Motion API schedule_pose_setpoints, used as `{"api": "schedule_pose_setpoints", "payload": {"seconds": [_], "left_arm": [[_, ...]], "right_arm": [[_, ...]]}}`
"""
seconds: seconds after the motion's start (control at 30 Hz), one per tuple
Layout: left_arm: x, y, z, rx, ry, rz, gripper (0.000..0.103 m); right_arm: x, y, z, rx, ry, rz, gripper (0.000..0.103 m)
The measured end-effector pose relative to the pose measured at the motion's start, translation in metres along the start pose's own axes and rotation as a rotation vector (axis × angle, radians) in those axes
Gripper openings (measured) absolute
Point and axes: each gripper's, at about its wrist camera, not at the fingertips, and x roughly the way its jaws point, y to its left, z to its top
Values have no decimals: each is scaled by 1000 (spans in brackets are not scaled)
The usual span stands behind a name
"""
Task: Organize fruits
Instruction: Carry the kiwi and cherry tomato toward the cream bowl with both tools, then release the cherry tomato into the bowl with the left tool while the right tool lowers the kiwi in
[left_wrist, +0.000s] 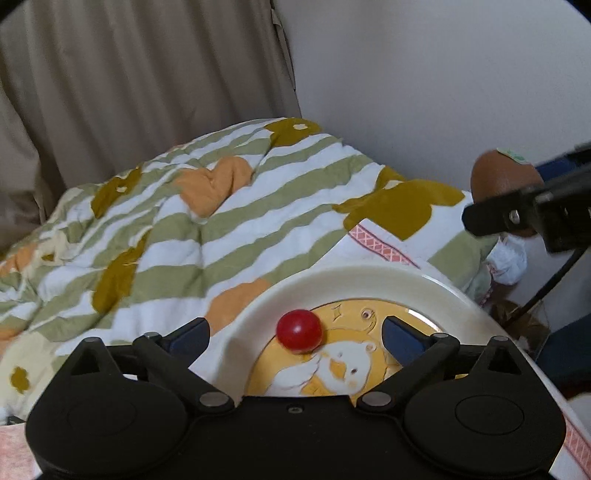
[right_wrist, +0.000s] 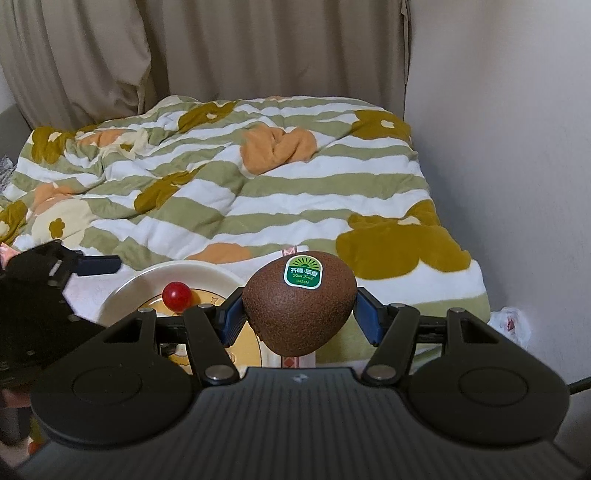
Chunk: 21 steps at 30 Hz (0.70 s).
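Your left gripper (left_wrist: 295, 334) is released, cherry tomato (left_wrist: 299, 331) sitting on the plate (left_wrist: 354, 282). Right gripper (right_wrist: 299, 314) grasps the kiwi (right_wrist: 299, 306), just beside the plate. Next: lower it onto the plate, clear of the tomato.

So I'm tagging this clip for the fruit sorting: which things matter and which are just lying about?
Part of the job:
- cherry tomato, on the plate
- plate
- kiwi, held in the right gripper
- left gripper, open

Just lying about:
- quilt
- curtain
- plastic bag
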Motion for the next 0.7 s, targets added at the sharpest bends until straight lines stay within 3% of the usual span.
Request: {"api": "schedule_pose_setpoints", "payload": {"seconds": [0.23,0.7], "left_arm": [[-27,24,-7,-87,26,28,101],[-67,58,-37,-254,58,109,101]], "right_arm": [[0,13,1,-67,8,50,77],[56,75,-20,-250,61,111,77]]}}
